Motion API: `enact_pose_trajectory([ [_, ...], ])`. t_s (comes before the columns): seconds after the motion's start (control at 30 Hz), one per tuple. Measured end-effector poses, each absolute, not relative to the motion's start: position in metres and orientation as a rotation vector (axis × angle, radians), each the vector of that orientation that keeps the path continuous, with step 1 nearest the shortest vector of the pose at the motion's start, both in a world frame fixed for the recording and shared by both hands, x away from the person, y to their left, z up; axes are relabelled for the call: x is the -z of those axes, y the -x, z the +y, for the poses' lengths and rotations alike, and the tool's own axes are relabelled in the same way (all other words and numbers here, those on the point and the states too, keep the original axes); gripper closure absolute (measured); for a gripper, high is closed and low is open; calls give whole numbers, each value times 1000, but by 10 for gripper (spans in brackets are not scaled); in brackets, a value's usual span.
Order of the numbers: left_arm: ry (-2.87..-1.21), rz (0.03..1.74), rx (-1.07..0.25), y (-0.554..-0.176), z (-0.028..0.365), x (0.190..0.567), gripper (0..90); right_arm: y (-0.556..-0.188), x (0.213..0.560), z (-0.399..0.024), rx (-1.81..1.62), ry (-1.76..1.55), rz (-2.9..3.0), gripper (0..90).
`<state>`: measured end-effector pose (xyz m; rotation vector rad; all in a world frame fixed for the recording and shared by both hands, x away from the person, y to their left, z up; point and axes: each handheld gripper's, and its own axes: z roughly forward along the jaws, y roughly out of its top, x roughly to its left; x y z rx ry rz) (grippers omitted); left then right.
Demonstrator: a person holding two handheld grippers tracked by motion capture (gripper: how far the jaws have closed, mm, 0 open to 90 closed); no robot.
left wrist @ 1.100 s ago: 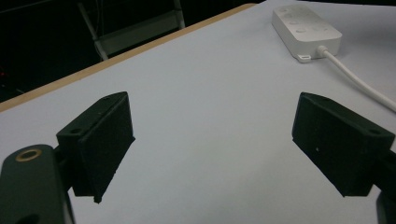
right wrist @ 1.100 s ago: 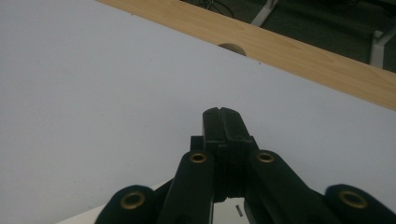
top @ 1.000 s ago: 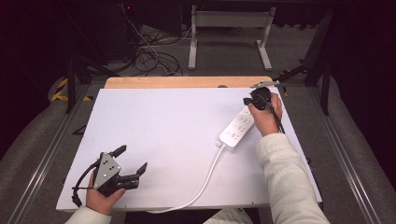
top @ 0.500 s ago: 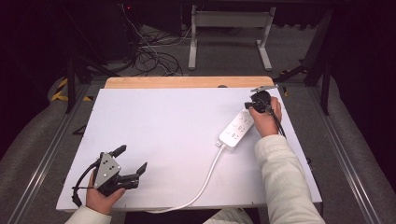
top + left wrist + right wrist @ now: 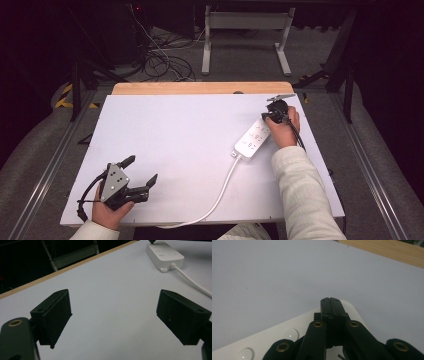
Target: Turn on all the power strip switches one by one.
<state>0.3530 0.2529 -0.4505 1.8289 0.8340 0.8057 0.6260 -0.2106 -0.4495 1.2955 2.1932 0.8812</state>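
Note:
A white power strip [image 5: 253, 138] lies on the right side of the white table top [image 5: 185, 135], and its white cable [image 5: 220, 192] runs toward the near edge. My right gripper [image 5: 265, 118] hangs over the strip's far end with its jaws shut together and nothing between them. In the right gripper view the closed fingertips [image 5: 331, 305] point down at the strip's end [image 5: 297, 326], beside round buttons [image 5: 290, 334]. My left gripper [image 5: 142, 172] rests at the near left, jaws wide open and empty. Its pads [image 5: 53, 315] frame bare table, with the power strip [image 5: 163, 256] far off.
A wooden strip [image 5: 200, 88] borders the table's far edge. Beyond it stand a metal frame [image 5: 245, 30] and tangled cables [image 5: 160, 60] on the floor. A black cable [image 5: 297, 137] trails from the right gripper along the sleeve.
The right gripper has dropped slightly toward the far end of the power strip. The left gripper has stayed where it was.

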Motion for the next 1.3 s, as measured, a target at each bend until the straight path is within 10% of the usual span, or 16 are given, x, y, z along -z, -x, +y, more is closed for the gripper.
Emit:
enact_pose_trajectory([
  [1.3,-1833,840,-789,-356,252,451,129,-606,418,-203,-1015,-1286,2088,900],
])
